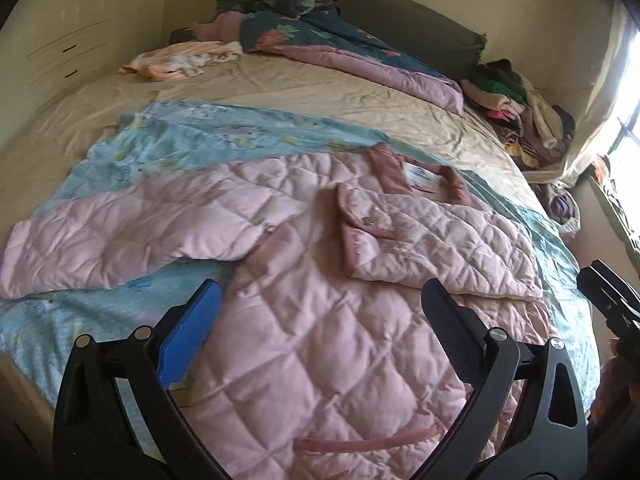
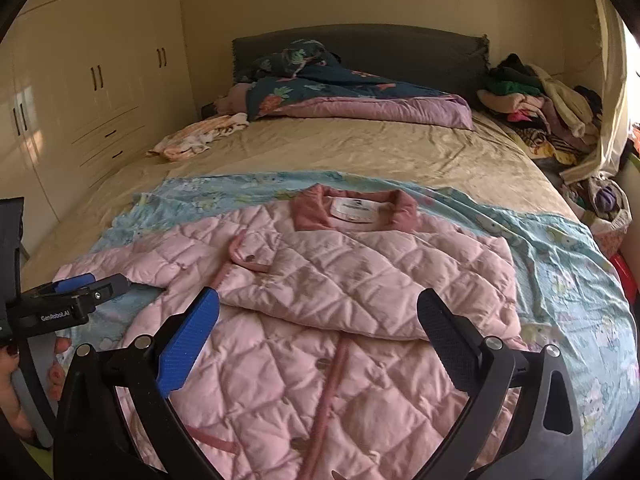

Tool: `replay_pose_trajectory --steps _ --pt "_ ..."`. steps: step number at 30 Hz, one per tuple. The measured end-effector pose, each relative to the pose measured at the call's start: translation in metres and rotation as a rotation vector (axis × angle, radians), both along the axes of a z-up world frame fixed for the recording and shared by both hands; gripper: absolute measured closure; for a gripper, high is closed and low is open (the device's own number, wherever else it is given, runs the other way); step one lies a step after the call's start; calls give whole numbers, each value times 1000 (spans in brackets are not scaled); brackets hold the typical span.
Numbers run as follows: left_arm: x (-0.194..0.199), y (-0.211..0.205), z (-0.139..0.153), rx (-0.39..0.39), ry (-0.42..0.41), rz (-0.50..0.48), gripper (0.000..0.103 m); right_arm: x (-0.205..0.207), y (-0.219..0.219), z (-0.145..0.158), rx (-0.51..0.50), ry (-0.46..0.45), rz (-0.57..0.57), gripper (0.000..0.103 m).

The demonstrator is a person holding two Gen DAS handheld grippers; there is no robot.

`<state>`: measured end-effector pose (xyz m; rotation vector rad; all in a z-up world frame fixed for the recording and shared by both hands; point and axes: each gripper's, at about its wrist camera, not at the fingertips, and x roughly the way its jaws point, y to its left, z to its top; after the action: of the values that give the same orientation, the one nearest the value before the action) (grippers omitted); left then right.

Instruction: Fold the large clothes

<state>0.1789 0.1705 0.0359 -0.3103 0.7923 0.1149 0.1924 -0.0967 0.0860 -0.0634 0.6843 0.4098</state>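
Observation:
A pink quilted jacket [image 1: 304, 264] [image 2: 340, 320] lies front-up on a light blue patterned sheet [image 1: 192, 140] [image 2: 568, 272] at the foot of the bed. One sleeve is folded across its chest; the other stretches out to the left. Its darker pink collar [image 2: 356, 206] points toward the headboard. My left gripper [image 1: 320, 312] hovers open above the jacket's lower half, holding nothing. My right gripper [image 2: 318, 320] is open above the front placket, also holding nothing. The left gripper [image 2: 92, 284] appears at the left edge of the right wrist view, near the outstretched sleeve's cuff.
Beige bed sheet [image 2: 360, 148] beyond the jacket. A folded dark floral quilt [image 2: 340, 92] lies by the headboard, a small peach garment [image 2: 196, 136] to its left. A heap of clothes [image 2: 540, 108] sits at the right. Wardrobe [image 2: 88, 92] on the left. A hand [image 2: 12, 384] holds the left gripper.

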Motion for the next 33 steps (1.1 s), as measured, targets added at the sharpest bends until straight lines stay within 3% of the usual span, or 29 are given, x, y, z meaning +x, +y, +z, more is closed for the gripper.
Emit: replay_pose_trajectory --steps 33 --pt "-44 122 -39 -93 24 252 9 -2 152 -4 -70 -7 262 4"
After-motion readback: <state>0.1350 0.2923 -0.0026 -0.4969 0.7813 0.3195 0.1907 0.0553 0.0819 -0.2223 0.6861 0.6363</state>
